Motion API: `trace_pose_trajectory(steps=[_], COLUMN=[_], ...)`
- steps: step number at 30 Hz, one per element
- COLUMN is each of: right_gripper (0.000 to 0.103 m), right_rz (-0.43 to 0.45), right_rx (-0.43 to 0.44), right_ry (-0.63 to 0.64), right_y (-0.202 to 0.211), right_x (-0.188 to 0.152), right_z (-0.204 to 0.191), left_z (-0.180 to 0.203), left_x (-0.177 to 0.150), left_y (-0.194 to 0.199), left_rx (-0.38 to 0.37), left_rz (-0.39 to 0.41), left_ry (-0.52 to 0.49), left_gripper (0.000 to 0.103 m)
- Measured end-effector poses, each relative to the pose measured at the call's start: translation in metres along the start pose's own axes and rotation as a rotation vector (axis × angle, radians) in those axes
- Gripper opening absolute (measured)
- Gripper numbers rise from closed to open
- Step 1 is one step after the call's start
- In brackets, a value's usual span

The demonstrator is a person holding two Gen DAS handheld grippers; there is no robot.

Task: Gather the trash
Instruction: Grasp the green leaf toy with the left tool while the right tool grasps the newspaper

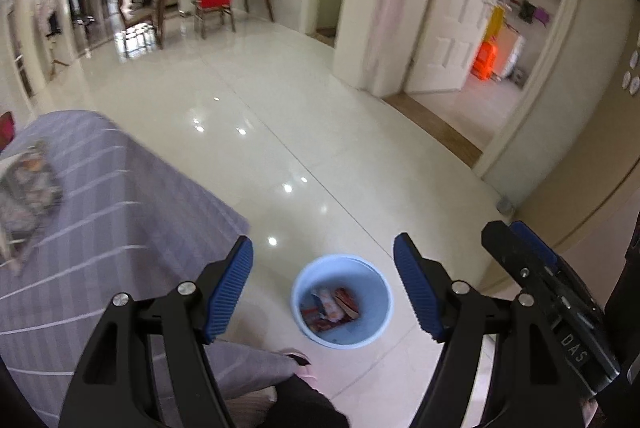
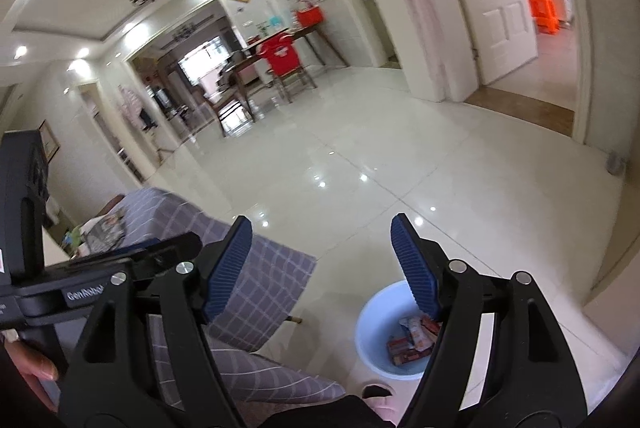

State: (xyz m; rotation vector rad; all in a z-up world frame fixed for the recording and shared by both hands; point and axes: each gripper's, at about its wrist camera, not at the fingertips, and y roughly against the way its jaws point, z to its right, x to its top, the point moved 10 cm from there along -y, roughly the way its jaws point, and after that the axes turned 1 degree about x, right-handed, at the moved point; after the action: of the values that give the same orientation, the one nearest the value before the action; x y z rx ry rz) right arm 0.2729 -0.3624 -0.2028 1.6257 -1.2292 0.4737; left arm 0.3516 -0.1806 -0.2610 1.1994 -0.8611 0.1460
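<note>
Being held wide apart and empty: left gripper [image 1: 323,268] and right gripper [image 2: 320,252], both above the floor [image 1: 280,116]. Being kept in the bin [image 1: 376,312], standing beside the table [image 1: 120,188]: wrappers [image 1: 332,306]. Remaining litter on the table is possibly being overlooked; the cloth risks being snagged by low jaws.

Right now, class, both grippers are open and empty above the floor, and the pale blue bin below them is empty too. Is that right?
Not quite. The bin is not empty: several wrappers lie at its bottom, as the left wrist view shows clearly. The rest holds: the left gripper and the right gripper are both open with nothing between their pads.
</note>
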Motion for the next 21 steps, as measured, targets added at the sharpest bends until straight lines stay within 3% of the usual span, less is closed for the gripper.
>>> trace_pose_trajectory(steps=[8, 11, 16, 19, 21], right_gripper=[0.075, 0.079, 0.085, 0.088, 0.089], right_rz=[-0.108, -0.157, -0.225, -0.246, -0.258], right_rx=[0.162, 0.222, 0.28, 0.293, 0.306], right_ry=[0.181, 0.256, 0.374, 0.436, 0.458], right_y=[-0.034, -0.051, -0.079, -0.098, -0.11], right_x=[-0.02, -0.031, -0.044, -0.05, -0.053], right_z=[-0.128, -0.18, -0.251, -0.289, -0.309], left_z=[-0.124, -0.189, -0.282, -0.324, -0.34], left_x=[0.003, -0.007, -0.026, -0.033, -0.037], left_y=[0.065, 0.092, 0.127, 0.141, 0.145], left_rx=[0.154, 0.258, 0.359, 0.39, 0.368], left_rz=[0.081, 0.1, 0.119, 0.122, 0.132], left_ry=[0.144, 0.21, 0.343, 0.409, 0.429], left_gripper=[0.072, 0.072, 0.072, 0.072, 0.072])
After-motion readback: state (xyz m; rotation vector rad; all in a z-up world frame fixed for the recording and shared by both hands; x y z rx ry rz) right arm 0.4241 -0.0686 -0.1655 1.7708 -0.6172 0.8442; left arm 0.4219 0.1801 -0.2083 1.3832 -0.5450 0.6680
